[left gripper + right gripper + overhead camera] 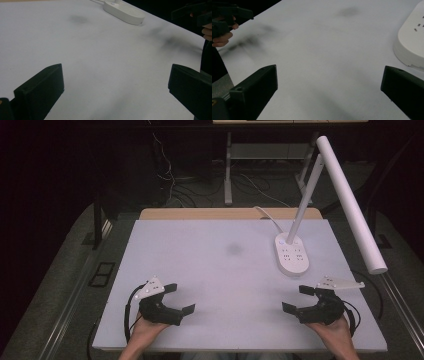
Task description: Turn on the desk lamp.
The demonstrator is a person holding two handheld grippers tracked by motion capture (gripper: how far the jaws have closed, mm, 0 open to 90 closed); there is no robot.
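White plastic marks the one thing near the tools: a power strip [292, 253] with rows of sockets, lying flat on the right half of the table [210, 270], toward the far side, with a white lamp [345, 200] rising from its far end and leaning out over the right edge. Its cord [267, 216] runs off toward the back edge. The right gripper [303, 300] sits nearest it, on the near side of the strip and clearly apart from it, jaws spread wide with nothing between them; in the right gripper view the strip's rounded end [412, 45] lies ahead and to the right of the jaws, untouched. The left gripper [179, 299] rests at the near left of the table, well apart from the strip, jaws likewise spread and empty; the left gripper view looks across bare tabletop to the strip [125, 11] far off. Both hands [145, 332] come in from the near edge and hold the tools low over the surface. A faint grey smudge [233, 249] lies on the tabletop left of the strip. As I judge it, this is a ready pose with no grasp begun. Should the strip be the target, the next move calls for the right gripper to travel forward and line its open jaws across the strip's narrow width before closing, minding the lamp stem.
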